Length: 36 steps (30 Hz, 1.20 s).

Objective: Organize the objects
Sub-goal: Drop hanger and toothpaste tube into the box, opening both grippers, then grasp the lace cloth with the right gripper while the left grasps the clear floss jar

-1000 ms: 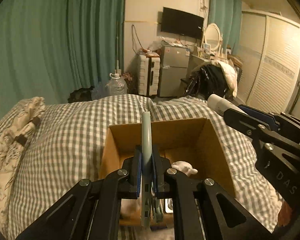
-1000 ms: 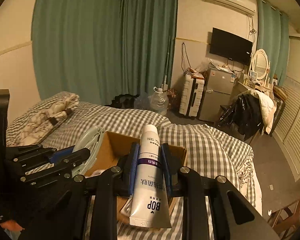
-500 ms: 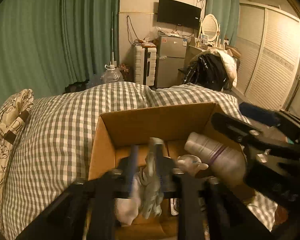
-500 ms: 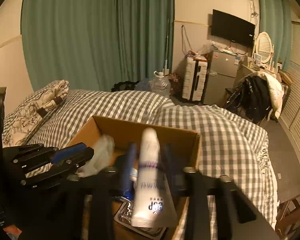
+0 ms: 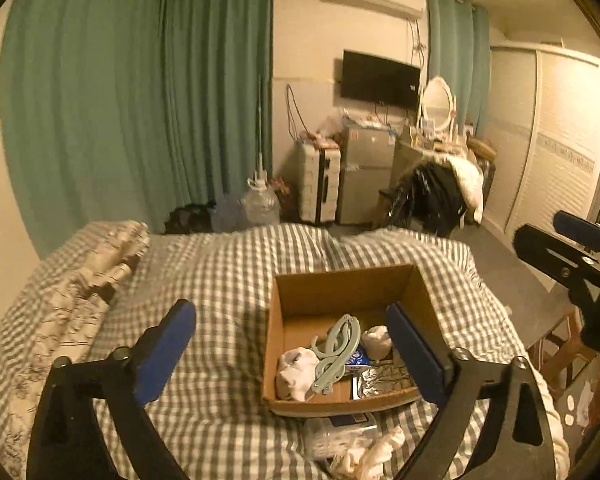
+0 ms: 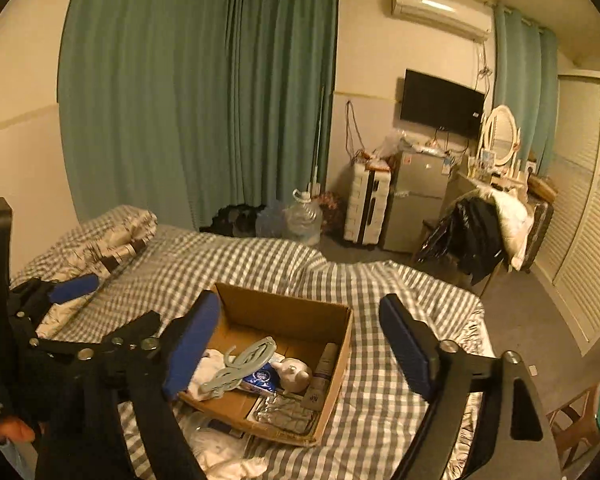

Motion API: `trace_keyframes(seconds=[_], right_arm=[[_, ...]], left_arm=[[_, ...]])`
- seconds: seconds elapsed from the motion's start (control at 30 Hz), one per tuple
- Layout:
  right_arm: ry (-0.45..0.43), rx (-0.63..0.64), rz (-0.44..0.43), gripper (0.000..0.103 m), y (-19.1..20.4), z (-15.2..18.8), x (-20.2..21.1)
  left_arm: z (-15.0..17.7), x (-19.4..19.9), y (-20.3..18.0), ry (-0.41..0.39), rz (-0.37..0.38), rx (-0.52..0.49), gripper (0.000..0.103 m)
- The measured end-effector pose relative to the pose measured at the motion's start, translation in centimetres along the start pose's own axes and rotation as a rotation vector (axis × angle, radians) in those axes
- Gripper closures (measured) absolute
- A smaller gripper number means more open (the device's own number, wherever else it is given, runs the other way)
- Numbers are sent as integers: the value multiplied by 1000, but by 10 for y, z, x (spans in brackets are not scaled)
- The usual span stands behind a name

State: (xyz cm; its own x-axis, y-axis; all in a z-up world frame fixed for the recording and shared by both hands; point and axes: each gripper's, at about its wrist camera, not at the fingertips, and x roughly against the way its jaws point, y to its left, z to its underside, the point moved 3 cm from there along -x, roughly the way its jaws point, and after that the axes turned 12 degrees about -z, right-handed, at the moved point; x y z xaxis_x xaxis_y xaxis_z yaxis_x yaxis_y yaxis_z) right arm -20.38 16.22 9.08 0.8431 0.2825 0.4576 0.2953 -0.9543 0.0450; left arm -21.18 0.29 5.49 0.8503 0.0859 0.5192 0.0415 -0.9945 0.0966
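My left gripper stands with its blue-padded jaws spread wide, having just been opening, and nothing sits between them; it hangs above the near end of the open brown cardboard box that rests on the grey-and-white checked bedcover. My right gripper is likewise splayed wide after opening, its jaws bare, poised over the same box from the other side. Inside the box the pale grey-green folding plastic hanger lies slantwise across a crumpled white cloth, free of my pads. The white squeeze tube with a purple band leans against the box's right-hand wall, cap end toward the far side, also untouched. Beside it sits a small cream-coloured rounded figure, with a blue-and-white packet and a crinkled silver foil pack on the box floor. Just outside the box's near wall, a clear plastic bag and some white fabric lie on the bedcover. A patterned pillow rests at the far left of the bed, well apart from the box.
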Motion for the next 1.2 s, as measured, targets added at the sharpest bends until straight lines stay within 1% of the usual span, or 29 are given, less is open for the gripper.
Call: trace_keyframes(seconds=[0.07,0.13,0.23,0.33,0.37,0.43,0.6,0.67,0.7,0.77,0.83,0.93,1.07,1.13,1.2], right_arm=[[-18,-5,11,9,5,-4,18],[-29,3,26,7,13,-6,37],[-45,24,50,0,22,-3,61],[-56,45,60,0,28,8,77],[-53,52,65,0,30,17,79],[-33,54,75,0,29,31,76],[79,21,80,0,23,87,45],[123,9,70,0,22,110,27],[140,2,67,0,20,119,22],[197,-19,51,0,19,140,1],[270,-46,6,0,21,162,-25],[335,-75,-34,0,22,182,-51],[410,-74,-64,0,31,202,-87],[459,-67,-80,0,38,213,-106],[511,-47,-81,4,45,223,-122]], left_arm=[[-1,16,6,-16,-8,-3,0],[3,35,15,-35,-20,-9,0],[17,50,23,-35,-11,-25,0],[37,55,29,-20,7,-37,0],[47,56,31,-13,11,-38,0],[65,54,35,1,-3,-20,0],[108,44,37,33,-36,30,0],[128,33,35,59,-43,65,0],[139,24,32,84,-38,87,0],[150,10,28,110,-42,89,0],[160,-7,25,146,-96,55,0],[168,-24,28,174,-141,44,0],[176,-43,40,240,-131,90,0],[178,-50,44,271,-140,107,0],[180,-54,48,284,-138,121,0]])
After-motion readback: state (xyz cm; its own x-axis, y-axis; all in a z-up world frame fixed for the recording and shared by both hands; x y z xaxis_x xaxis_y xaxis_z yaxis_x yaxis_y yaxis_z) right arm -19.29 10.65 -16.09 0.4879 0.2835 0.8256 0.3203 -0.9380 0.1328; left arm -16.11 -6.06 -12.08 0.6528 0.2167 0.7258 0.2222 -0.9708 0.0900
